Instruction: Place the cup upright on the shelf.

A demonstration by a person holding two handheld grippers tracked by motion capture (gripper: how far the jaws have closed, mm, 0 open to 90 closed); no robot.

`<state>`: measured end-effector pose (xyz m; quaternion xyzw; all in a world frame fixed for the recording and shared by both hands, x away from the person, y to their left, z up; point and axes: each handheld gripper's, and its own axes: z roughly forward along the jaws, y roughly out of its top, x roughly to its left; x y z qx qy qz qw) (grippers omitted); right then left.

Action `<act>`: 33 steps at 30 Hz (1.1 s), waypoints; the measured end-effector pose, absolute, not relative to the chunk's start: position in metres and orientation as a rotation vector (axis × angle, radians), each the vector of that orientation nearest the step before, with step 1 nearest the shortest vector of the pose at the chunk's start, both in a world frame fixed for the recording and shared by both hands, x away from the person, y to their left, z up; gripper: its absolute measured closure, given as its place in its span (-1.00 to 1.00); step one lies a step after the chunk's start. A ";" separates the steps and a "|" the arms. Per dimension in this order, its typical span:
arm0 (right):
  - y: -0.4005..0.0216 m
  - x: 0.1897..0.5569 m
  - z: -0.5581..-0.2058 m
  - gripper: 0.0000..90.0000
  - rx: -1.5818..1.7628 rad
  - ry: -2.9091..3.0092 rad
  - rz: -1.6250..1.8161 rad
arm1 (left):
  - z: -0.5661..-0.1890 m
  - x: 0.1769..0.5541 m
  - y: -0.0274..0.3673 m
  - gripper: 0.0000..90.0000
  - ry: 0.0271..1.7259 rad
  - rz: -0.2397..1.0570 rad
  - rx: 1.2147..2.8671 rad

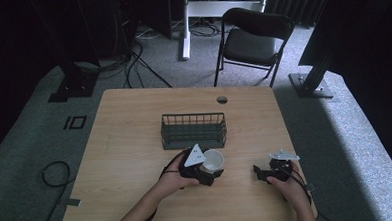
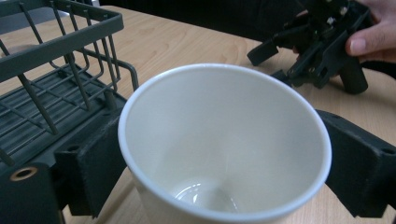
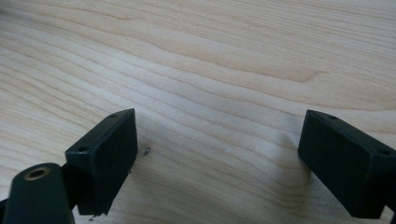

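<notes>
High view: white cup (image 1: 214,160) sits on the desk (image 1: 126,158) just in front of the wire basket (image 1: 194,130). Left gripper view: left gripper (image 2: 219,163) looks clamped on it. Right gripper view: right gripper (image 3: 217,163) jaws apart, well right of the basket.

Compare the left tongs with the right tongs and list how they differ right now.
The left tongs have the white cup between their jaws, one jaw against each side of it; the right tongs stand open with nothing but bare table between them. The left tongs sit close to the wire basket; the right tongs are off to the side, farther from it. Both are black, two-jawed, and each is held in one hand low over the wooden table.
</notes>
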<state>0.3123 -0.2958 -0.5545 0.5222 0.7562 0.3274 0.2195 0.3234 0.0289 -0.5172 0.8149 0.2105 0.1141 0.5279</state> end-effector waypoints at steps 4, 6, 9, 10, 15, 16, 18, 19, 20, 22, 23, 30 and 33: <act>-0.296 0.312 -0.554 -0.74 1.445 2.092 0.906 | -0.516 0.322 0.028 -0.56 0.471 0.291 1.959; -0.296 0.312 -0.554 -0.74 1.444 2.092 0.906 | -0.515 0.321 0.027 -0.55 0.461 0.280 1.962; -0.296 0.312 -0.554 -0.74 1.445 2.092 0.906 | -0.512 0.319 0.026 -0.55 0.450 0.277 1.956; -0.296 0.312 -0.554 -0.74 1.444 2.092 0.906 | -0.509 0.319 0.026 -0.55 0.449 0.276 1.947; -0.296 0.312 -0.554 -0.74 1.444 2.092 0.906 | -0.498 0.320 0.027 -0.55 0.438 0.264 1.940; -0.296 0.312 -0.554 -0.74 1.443 2.092 0.906 | -0.496 0.320 0.027 -0.55 0.439 0.265 1.940; -0.296 0.312 -0.555 -0.74 1.443 2.092 0.906 | -0.492 0.321 0.028 -0.55 0.427 0.272 1.937; -0.296 0.312 -0.555 -0.74 1.443 2.092 0.906 | -0.490 0.321 0.028 -0.55 0.424 0.274 1.936; -0.296 0.312 -0.554 -0.74 1.444 2.092 0.906 | -0.488 0.321 0.028 -0.55 0.423 0.270 1.933; -0.296 0.312 -0.555 -0.74 1.444 2.092 0.906 | -0.484 0.321 0.028 -0.55 0.421 0.280 1.927; -0.296 0.312 -0.555 -0.74 1.444 2.091 0.906 | -0.482 0.322 0.028 -0.55 0.423 0.281 1.922; -0.296 0.312 -0.554 -0.74 1.446 2.091 0.907 | -0.465 0.327 0.030 -0.55 0.432 0.307 1.893; -0.296 0.312 -0.554 -0.74 1.446 2.091 0.907 | -0.458 0.330 0.032 -0.55 0.440 0.323 1.876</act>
